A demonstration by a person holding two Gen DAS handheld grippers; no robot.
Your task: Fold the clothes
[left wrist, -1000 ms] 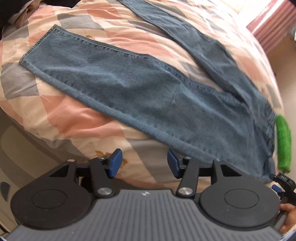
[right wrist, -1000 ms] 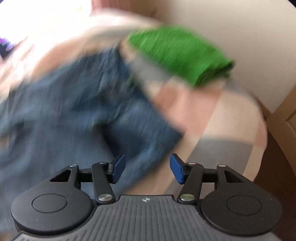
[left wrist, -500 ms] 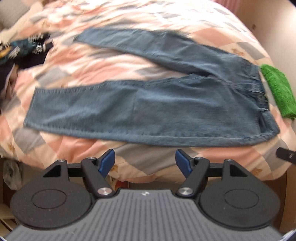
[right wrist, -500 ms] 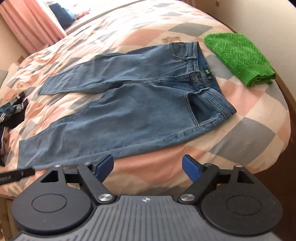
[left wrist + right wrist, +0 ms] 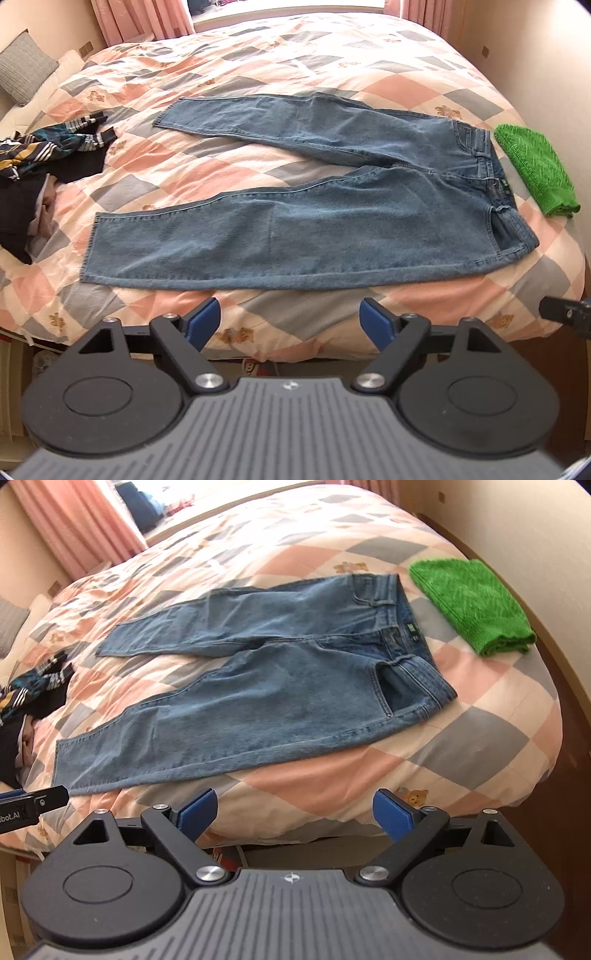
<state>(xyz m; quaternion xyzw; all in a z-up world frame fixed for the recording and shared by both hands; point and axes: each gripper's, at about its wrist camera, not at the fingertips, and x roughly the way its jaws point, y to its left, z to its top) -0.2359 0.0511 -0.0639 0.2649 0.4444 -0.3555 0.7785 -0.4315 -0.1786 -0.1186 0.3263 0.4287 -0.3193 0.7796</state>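
Blue jeans (image 5: 314, 229) (image 5: 258, 698) lie spread flat on the checked quilt, waist to the right, both legs stretching left and parted in a V. My left gripper (image 5: 291, 321) hangs open in front of the bed's near edge, below the nearer leg, holding nothing. My right gripper (image 5: 295, 808) is open too, off the bed's front edge below the hip and thigh, with nothing between its blue pads. Each gripper's tip shows at the edge of the other's view.
A folded green knit garment (image 5: 535, 170) (image 5: 472, 605) lies on the bed just right of the waistband. A heap of dark and striped clothes (image 5: 40, 158) (image 5: 26, 698) sits at the left edge. The checked quilt (image 5: 295, 74) is backed by pink curtains, a wall on the right.
Both grippers have pulled back and up from the jeans, so the whole garment and bed now show. Both sets of fingers have spread wider.
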